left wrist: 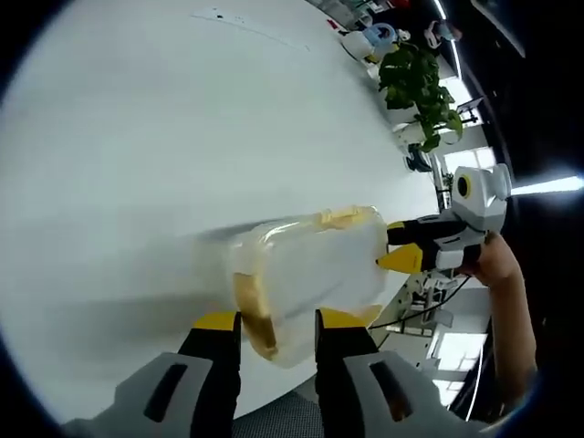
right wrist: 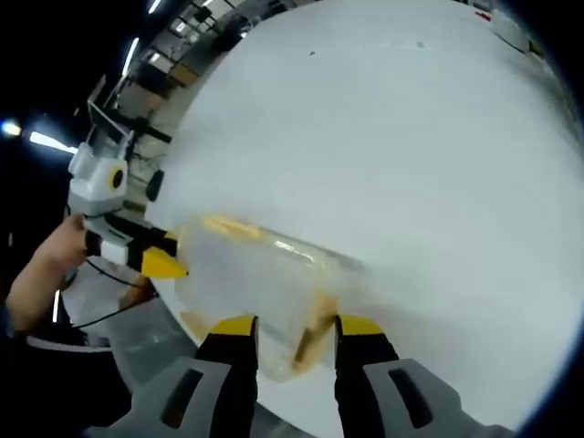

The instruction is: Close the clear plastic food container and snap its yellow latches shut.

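Clear plastic, blurred in both views, the container (left wrist: pixel 306 274) sits low in the centre of the left gripper view, at the near edge of a white table (left wrist: pixel 164 137). The left gripper (left wrist: pixel 278 319) has its yellow-tipped jaws spread at either side of a yellow latch (left wrist: pixel 255 319) on the near end. The right gripper (left wrist: pixel 401 246) touches the far end from the right of the frame, held by a hand (left wrist: pixel 497 265). In the right gripper view its jaws stand apart around the container's near end. A potted plant (left wrist: pixel 420 87) stands upper right.
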A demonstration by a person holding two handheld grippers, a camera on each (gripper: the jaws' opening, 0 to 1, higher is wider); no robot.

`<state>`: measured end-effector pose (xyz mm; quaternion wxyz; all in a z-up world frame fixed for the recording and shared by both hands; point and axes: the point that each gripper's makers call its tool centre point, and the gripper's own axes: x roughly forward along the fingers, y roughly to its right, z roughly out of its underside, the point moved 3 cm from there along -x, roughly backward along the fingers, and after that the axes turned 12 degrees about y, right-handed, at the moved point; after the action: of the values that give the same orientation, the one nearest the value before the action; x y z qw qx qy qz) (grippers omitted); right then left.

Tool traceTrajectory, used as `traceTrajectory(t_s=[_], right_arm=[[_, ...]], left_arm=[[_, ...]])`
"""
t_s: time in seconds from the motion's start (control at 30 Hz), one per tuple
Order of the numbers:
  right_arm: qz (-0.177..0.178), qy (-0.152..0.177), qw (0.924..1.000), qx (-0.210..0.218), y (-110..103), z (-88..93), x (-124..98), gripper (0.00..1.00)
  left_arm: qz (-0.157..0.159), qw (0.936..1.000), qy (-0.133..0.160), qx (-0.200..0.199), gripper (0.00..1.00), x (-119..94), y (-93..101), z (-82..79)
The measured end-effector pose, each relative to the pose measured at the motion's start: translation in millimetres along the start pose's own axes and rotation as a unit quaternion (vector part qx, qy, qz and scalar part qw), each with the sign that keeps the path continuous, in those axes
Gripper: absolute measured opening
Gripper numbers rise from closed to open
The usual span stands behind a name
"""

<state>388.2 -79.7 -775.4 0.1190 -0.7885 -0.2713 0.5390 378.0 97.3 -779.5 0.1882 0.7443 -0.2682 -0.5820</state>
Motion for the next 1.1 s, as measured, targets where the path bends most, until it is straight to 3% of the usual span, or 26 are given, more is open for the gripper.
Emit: traceTrajectory(t_s=[0.27, 0.3, 0.33, 0.47, 0.5, 0.53, 0.57, 0.87, 1.1], right_arm=[[0.008, 0.001, 1.0000, 0.000, -1.3, -3.9, 2.5, 0.28], [0.010, -0.001, 0.9999, -0.003, -1.5, -4.3, 2.6, 0.27], [0.012, -0.005, 0.9999, -0.002, -2.1, -4.5, 2.8, 0.27], [0.014, -0.007, 0.9998, 0.010, -2.1, -3.7, 1.8, 0.26], [-0.030, -0.008, 0.9980, 0.055, -14.9, -1.1, 2.7, 0.21], [0.004, 0.001, 0.9989, 0.046, -2.2, 1.2, 2.8, 0.21], [0.000, 0.007, 0.9990, 0.044, -0.6, -0.9, 4.2, 0.21], [-0.001, 0.030, 0.9989, 0.035, -0.4, -4.4, 2.7, 0.23], [-0.006, 0.005, 0.9992, 0.040, -10.7, 5.3, 4.7, 0.24]], left_arm=[[0.005, 0.9997, 0.000, -0.023, 0.25, 0.8, 0.5, 2.8], [0.000, 0.9992, -0.014, -0.036, 0.25, 5.1, 1.2, 7.8], [0.002, 0.9997, -0.005, -0.022, 0.25, 12.0, 3.0, 6.9], [0.003, 0.9996, -0.014, -0.023, 0.25, 20.3, -0.5, 6.9], [-0.010, 0.9997, -0.016, -0.016, 0.25, 21.8, -4.1, 6.5], [-0.002, 0.9997, -0.018, -0.017, 0.26, 22.9, -0.8, 5.2], [-0.007, 0.9997, -0.016, -0.018, 0.26, 26.0, -1.2, 4.8], [0.000, 0.9997, -0.015, -0.017, 0.28, 16.8, 1.6, 5.7], [0.002, 0.9997, -0.025, 0.006, 0.29, 4.9, -1.1, 8.0]])
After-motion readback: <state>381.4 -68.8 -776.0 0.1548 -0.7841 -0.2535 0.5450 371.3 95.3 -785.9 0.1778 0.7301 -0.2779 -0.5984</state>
